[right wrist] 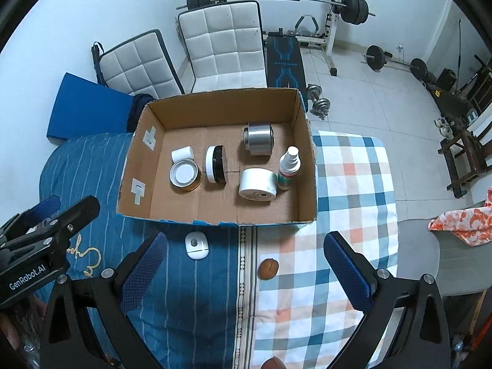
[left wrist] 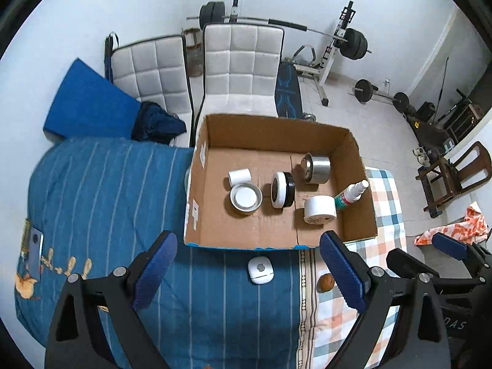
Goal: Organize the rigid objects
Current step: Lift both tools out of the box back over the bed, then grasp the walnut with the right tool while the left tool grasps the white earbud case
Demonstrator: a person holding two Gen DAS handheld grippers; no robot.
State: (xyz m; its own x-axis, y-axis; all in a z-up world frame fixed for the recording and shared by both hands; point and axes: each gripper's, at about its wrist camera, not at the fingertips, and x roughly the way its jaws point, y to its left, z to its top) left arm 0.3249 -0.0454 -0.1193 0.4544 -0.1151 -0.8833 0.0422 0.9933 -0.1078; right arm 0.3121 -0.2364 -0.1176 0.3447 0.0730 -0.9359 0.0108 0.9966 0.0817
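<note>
An open cardboard box [left wrist: 196, 203] [right wrist: 135, 166] sits on the bed. In it lie a small white cylinder [left wrist: 239, 177], a round tin with a white lid [left wrist: 246, 198], a black-and-white jar on its side [left wrist: 282, 190], a steel canister [left wrist: 316, 167], a white tape roll [left wrist: 319, 209] and a spray bottle [left wrist: 350, 195]. In front of the box lie a small white device [left wrist: 260, 270] [right wrist: 196, 245] and a walnut [left wrist: 326, 282] [right wrist: 268, 269]. My left gripper [left wrist: 249, 272] is open above the device. My right gripper [right wrist: 246, 270] is open above the walnut.
The bed has a blue striped cover [left wrist: 107, 200] and a checked cloth [right wrist: 347, 184]. Behind the box stand white padded chairs [left wrist: 243, 61], a blue mat [left wrist: 89, 101] and weight-lifting gear [right wrist: 335, 3]. A wooden chair [left wrist: 449, 175] stands at the right.
</note>
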